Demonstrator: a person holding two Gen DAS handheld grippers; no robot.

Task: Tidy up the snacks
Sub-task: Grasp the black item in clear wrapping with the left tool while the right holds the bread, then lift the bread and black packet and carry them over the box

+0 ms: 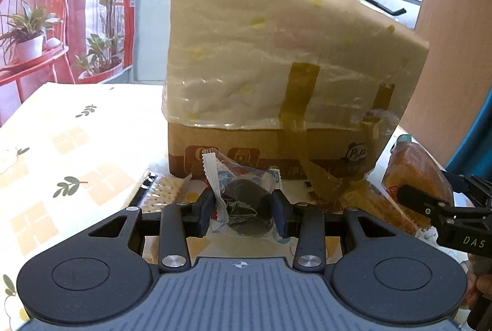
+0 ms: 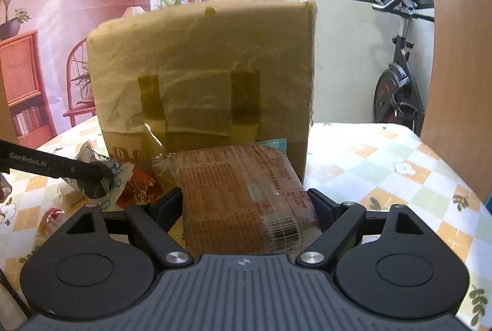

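- Left tongs (image 1: 243, 209) closed partway on a clear snack packet with dark round cookies (image 1: 246, 201), pads pressing it from both sides; crimped white end of the wrapper sticking up by the left pad.
- Same packet seen from the right wrist at far left, pinched at the tip of the left tongs (image 2: 98, 177), lifted just above the counter.
- Right tongs (image 2: 250, 201) spread wide around a brown wrapped snack pack (image 2: 246, 195), both pads against its sides; barcode on the near right corner of the pack.
- In the left wrist view, right tongs (image 1: 412, 198) at the right edge, holding that orange-brown pack (image 1: 415, 174) tilted up.
- Tall cardboard box (image 1: 270, 152) standing at the middle of the counter (image 1: 61, 146), just beyond both held packs; upper part wrapped in cloudy plastic film (image 1: 246, 54) fixed with brown tape strips.
- Loose on the floral-check counter cover: a cracker packet (image 1: 166, 192) near the box's left corner, a red-orange wrapper (image 2: 138, 186) and a small red-and-yellow wrapped sweet (image 2: 50, 218) at near left.
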